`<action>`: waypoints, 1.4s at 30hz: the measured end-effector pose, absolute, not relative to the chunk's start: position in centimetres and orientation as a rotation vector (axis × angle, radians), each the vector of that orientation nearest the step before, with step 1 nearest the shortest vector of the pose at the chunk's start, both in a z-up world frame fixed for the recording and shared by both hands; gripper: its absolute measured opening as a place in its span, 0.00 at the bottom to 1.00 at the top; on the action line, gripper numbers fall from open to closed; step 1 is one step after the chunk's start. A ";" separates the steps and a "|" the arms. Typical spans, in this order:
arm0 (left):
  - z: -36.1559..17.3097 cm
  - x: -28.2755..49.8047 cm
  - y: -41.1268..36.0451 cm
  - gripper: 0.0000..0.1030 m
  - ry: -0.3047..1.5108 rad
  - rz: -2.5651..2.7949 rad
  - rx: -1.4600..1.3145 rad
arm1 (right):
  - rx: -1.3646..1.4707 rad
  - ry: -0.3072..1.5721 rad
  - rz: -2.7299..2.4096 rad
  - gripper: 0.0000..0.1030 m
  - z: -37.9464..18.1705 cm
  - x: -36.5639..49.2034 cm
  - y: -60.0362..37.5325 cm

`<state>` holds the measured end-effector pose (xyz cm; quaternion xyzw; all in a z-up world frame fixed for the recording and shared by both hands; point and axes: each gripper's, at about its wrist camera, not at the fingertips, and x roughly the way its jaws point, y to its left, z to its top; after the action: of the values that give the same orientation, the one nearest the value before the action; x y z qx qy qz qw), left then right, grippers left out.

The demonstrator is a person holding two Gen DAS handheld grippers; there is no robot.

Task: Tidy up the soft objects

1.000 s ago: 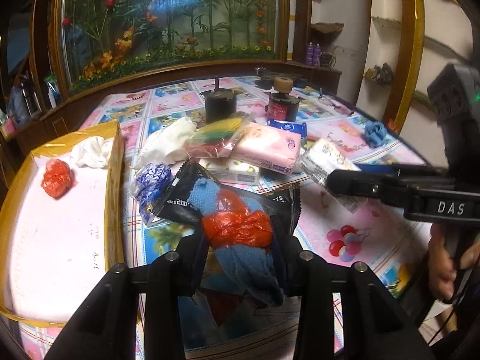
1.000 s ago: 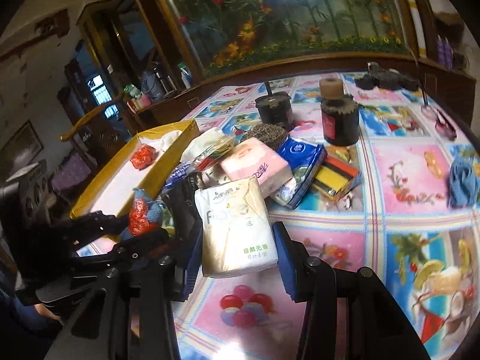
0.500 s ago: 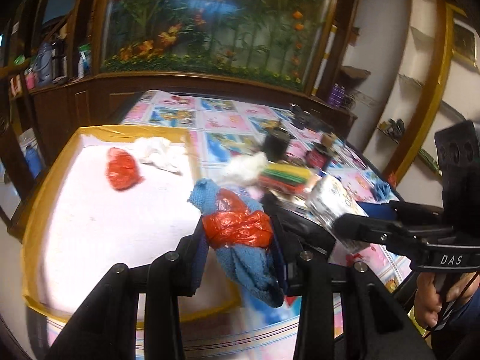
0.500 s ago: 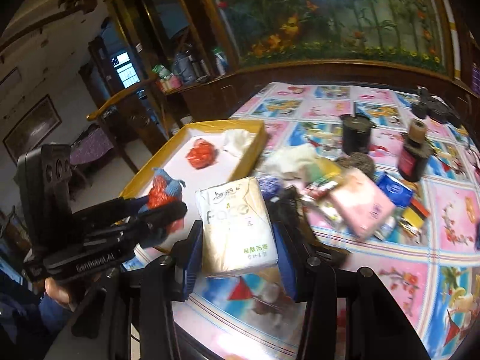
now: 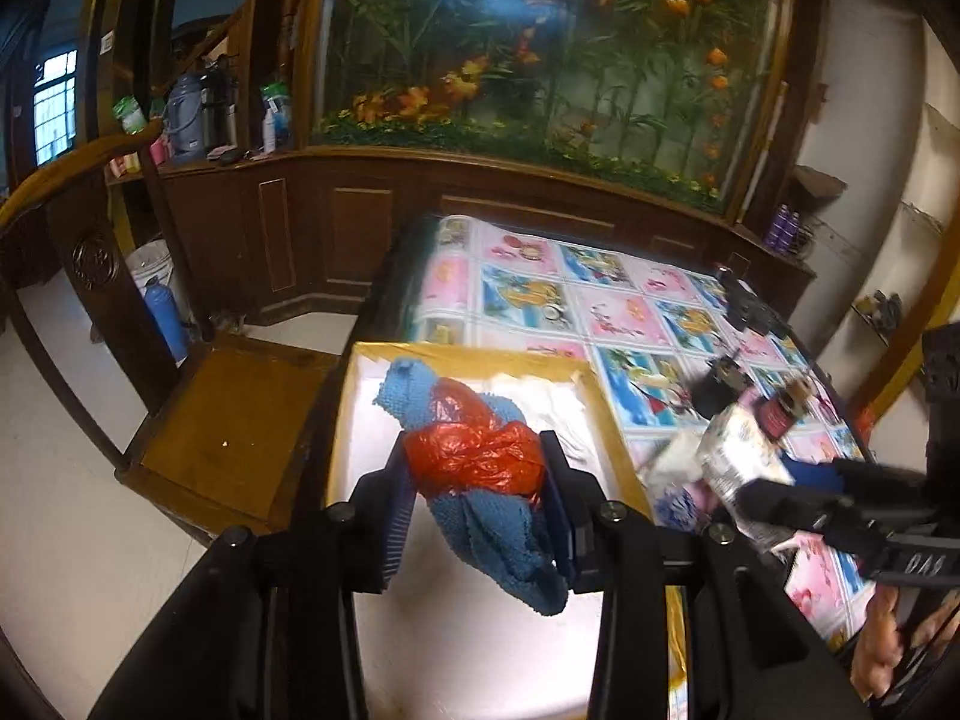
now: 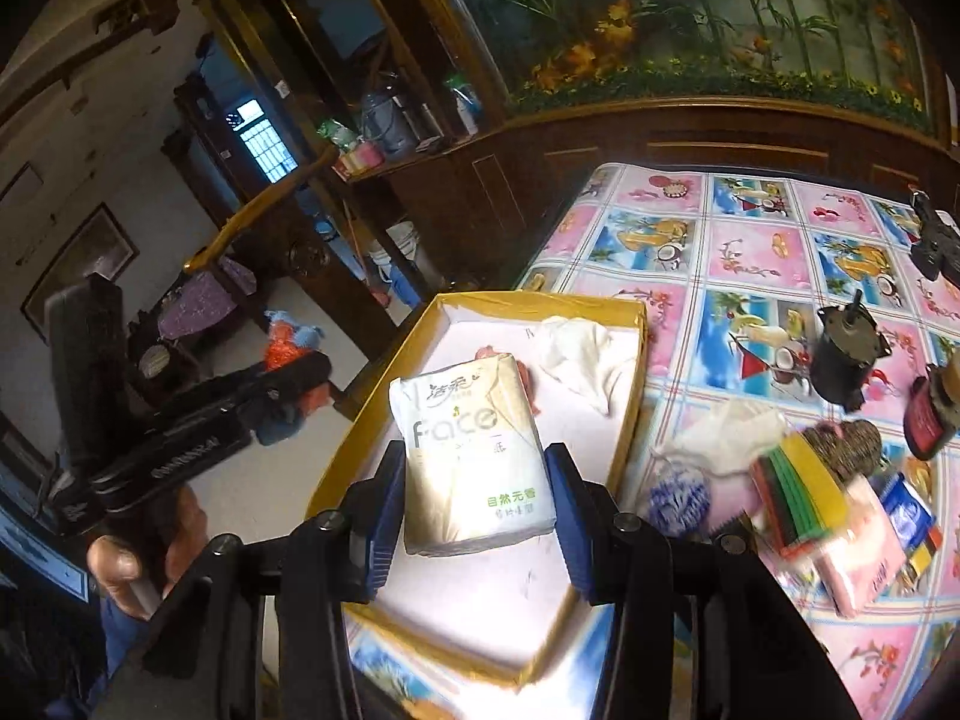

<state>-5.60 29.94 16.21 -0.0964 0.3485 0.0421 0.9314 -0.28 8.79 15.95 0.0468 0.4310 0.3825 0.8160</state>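
My left gripper point(image 5: 477, 483) is shut on a blue knitted cloth bundled with a red plastic bag point(image 5: 474, 456), held above the white, yellow-rimmed tray point(image 5: 474, 354). My right gripper point(image 6: 477, 492) is shut on a cream pack of tissues point(image 6: 471, 453), also above the tray point(image 6: 534, 300). A white cloth point(image 6: 579, 354) lies in the tray's far corner. A red bag point(image 6: 489, 354) peeks out behind the tissue pack. From the right wrist view, the left gripper point(image 6: 288, 372) shows at the left with its bundle.
On the patterned tablecloth point(image 6: 750, 228) right of the tray lie a white cloth point(image 6: 726, 432), a blue-white bag point(image 6: 678, 498), coloured sponges point(image 6: 804, 492), a pink pack point(image 6: 858, 558) and dark jars point(image 6: 840, 360). A wooden chair point(image 5: 228, 420) stands left of the table.
Both grippers have lifted and swung left from the pile on the table to above the tray, each keeping hold of its load.
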 end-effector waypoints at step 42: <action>7.9 0.8 31.5 0.65 0.947 0.133 -0.262 | 0.055 1.058 0.687 0.68 6.3 6.6 14.9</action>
<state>0.77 31.50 7.92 -0.1259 0.4545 0.0637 0.8795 6.61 14.88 6.30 0.0259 0.4948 0.3211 0.8071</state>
